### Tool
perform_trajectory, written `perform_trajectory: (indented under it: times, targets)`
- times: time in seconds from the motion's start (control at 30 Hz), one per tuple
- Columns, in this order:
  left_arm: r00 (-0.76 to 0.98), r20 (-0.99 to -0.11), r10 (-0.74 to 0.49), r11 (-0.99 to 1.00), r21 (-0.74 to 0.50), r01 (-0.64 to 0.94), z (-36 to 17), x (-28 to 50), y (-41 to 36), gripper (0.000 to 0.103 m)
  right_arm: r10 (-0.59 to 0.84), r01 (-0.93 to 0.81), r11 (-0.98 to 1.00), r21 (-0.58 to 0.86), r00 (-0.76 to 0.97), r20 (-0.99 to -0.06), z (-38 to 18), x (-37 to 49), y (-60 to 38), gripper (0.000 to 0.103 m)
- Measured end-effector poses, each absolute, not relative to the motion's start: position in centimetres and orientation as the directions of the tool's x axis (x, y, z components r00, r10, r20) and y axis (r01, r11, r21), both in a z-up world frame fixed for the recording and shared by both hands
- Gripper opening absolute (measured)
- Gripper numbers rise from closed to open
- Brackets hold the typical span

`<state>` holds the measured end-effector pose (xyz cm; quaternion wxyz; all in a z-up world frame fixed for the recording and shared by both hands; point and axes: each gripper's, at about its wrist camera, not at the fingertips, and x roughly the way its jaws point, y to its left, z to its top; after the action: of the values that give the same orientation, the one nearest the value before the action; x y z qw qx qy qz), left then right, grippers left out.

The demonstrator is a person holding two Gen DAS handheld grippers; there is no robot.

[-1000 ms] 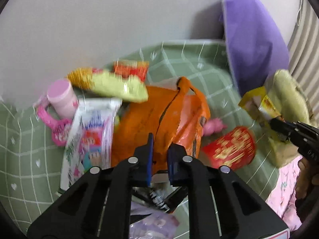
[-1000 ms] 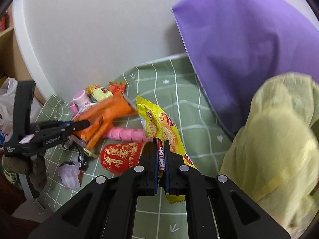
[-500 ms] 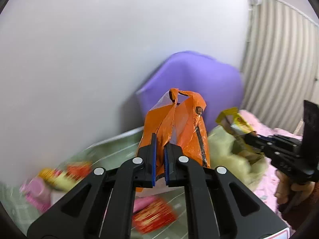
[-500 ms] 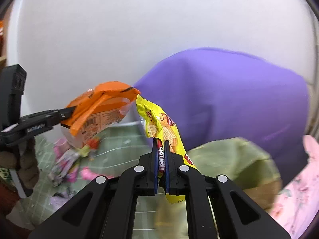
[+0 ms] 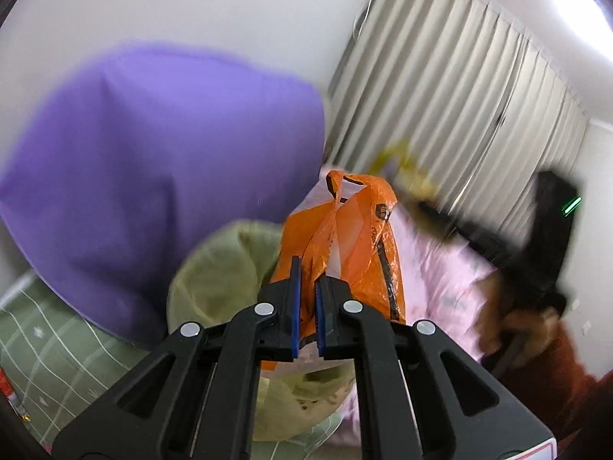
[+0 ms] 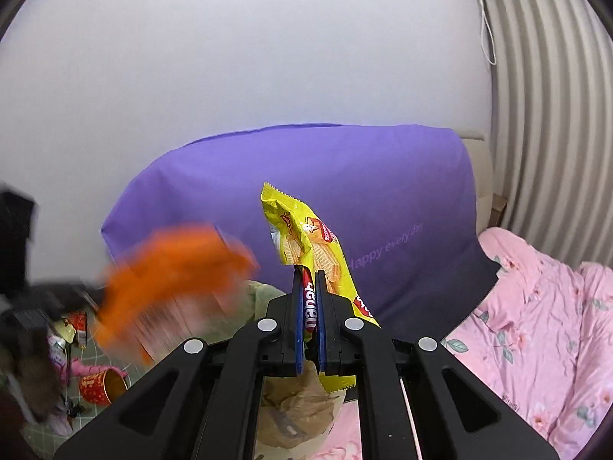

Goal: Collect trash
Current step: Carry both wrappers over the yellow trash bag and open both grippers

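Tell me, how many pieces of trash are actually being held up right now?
2. An orange plastic bag is pinched in the left hand-held gripper, and a yellow snack wrapper in the right hand-held gripper. More litter lies on the green sheet, partly hidden.

Orange bag (image 6: 172, 268) motion-blurred, outline unclear

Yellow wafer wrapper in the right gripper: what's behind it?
Behind the yellow wafer wrapper stands the purple pillow, printed "Happy every day", with white wall above. The right gripper is shut on the wrapper. The pillow's middle strip is covered by the wrapper.
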<state>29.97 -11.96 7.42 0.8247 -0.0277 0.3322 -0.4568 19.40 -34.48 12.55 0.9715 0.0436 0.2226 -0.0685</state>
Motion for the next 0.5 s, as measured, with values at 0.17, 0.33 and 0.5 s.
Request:
perform_trajectory:
  times: [0.17,0.33,0.5]
  targets:
    - [0.373,-0.720,-0.585,0.702,-0.220,0.677,0.5,31.7,-13.3,0.006,-0.025,0.077,0.992,0.098,0.894,-0.448,11.6,21.5,-33.3,0.007]
    - [0.395,-0.736,-0.550,0.742,-0.214,0.635,-0.9,33.2,-12.2,0.006,0.152,-0.046,0.977,0.209,0.837,-0.525,7.8,25.6,-31.0,0.007]
    - [0.401,-0.750,-0.526,0.754,-0.194,0.627,-1.8,34.1,-12.7,0.006,0.200,-0.074,0.974,0.216,0.732,-0.652,1.8,28.0,-29.3,0.007]
